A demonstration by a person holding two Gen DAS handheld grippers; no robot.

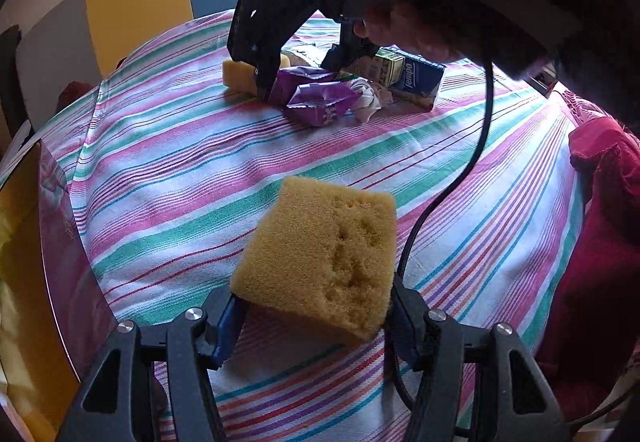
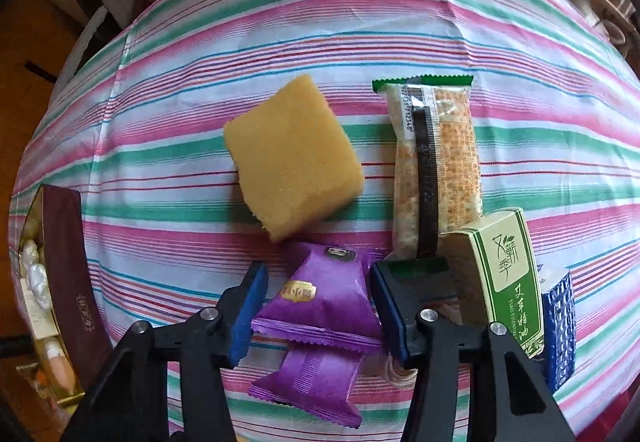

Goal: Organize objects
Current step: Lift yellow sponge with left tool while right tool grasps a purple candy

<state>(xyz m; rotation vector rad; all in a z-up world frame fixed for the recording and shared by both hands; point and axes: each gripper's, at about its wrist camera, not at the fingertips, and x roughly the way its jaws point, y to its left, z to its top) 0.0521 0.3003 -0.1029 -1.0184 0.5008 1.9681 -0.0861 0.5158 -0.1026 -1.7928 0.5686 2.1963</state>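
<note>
A: Sponge [image 1: 320,258] position and grip?
B: Clamped in the left gripper [image 1: 310,316] at 6 o'clock; its underside is hidden.
A: Right gripper [image 2: 318,306]?
B: Pointing steeply down, jaws narrow, straddling a purple packet [image 2: 326,302]; pad contact is unclear. Gripper body hides part of the tissue pack [image 1: 420,76].

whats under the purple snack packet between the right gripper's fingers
A second purple packet lies partly beneath the purple snack packet, on the striped tablecloth. Whatever else sits under their overlap is covered.
</note>
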